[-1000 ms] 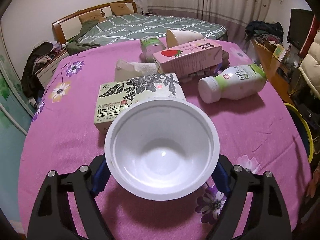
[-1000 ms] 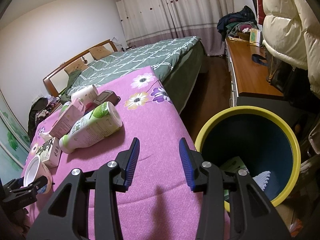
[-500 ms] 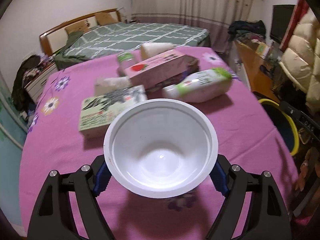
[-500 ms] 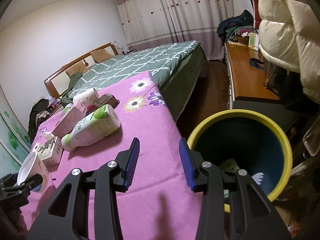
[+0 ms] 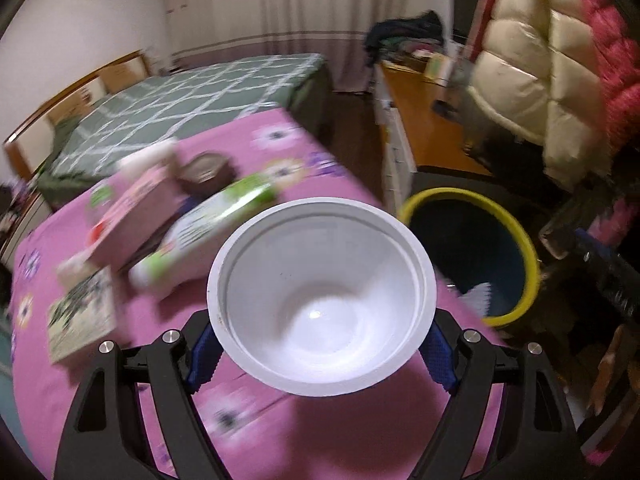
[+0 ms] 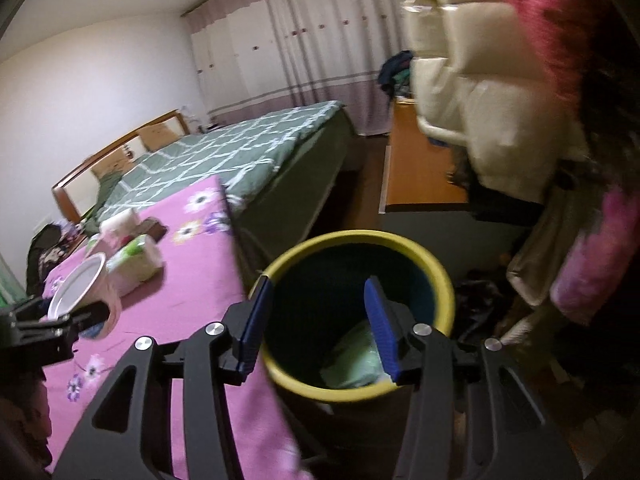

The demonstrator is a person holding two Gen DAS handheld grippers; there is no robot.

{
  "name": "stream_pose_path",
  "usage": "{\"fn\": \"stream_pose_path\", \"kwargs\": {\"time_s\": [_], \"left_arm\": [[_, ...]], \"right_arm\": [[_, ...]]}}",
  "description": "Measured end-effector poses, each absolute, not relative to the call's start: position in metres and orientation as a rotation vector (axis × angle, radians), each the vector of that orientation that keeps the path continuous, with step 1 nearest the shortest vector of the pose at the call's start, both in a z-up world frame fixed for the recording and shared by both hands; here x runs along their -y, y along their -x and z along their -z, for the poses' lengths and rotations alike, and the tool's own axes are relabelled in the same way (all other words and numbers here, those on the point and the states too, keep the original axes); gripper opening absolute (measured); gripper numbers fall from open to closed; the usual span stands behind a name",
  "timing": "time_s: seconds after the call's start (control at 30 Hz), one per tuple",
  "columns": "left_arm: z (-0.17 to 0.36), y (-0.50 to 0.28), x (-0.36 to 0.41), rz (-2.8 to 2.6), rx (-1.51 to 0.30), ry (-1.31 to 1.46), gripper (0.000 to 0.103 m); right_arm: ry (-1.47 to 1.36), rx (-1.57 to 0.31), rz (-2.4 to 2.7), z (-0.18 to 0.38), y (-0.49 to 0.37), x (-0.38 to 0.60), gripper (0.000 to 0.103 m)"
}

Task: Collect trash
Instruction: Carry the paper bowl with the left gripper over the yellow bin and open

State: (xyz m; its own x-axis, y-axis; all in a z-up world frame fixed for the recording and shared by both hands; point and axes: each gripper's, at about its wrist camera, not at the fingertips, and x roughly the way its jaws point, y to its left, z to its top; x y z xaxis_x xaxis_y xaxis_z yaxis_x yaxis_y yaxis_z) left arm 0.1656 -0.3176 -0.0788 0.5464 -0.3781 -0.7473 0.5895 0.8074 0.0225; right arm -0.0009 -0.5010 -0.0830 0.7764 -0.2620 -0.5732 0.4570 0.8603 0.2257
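Note:
My left gripper [image 5: 320, 354] is shut on a white plastic bowl [image 5: 322, 300], holding it above the pink flowered table [image 5: 360, 432] near its right edge. From the right wrist view the same bowl [image 6: 78, 286] shows at the left in the left gripper [image 6: 60, 320]. A yellow-rimmed bin [image 5: 516, 240] stands on the floor just right of the table. My right gripper [image 6: 316, 324] hangs over that bin [image 6: 440, 280], its jaws opening with nothing between them. Green and white trash lies at the bin's bottom.
On the table lie a green-and-white bottle [image 5: 208, 228], a pink carton [image 5: 132, 208], a printed box [image 5: 80, 316] and a dark round container [image 5: 208, 172]. A bed [image 6: 240, 152], a wooden desk [image 6: 420, 176] and hanging padded coats [image 6: 480, 100] surround the bin.
My left gripper has swung right with the bowl toward the bin. My right gripper has moved from over the table edge to above the bin, and its jaws stand wider.

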Motion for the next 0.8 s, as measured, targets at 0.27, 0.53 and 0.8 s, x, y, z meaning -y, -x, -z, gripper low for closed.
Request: {"fn": "stream_pose_path", "kwargs": {"time_s": [0.27,0.53,0.8], "left_arm": [[0.083,-0.162,0.418,0.742,-0.838,-0.36,0.081],[0.094,-0.159,0.477,0.807,-0.841,-0.399,0.09],[0.082,-0.159,0.453,0.79,-0.797,-0.344,0.095]], "right_arm": [[-0.422,-0.561,0.489,0.096,0.038,0.538,0.049],[-0.453,-0.575,0.538,0.107,0.055,0.556,0.053],[-0.449,-0.58,0.515,0.108,0.047,0.552,0.054]]}}
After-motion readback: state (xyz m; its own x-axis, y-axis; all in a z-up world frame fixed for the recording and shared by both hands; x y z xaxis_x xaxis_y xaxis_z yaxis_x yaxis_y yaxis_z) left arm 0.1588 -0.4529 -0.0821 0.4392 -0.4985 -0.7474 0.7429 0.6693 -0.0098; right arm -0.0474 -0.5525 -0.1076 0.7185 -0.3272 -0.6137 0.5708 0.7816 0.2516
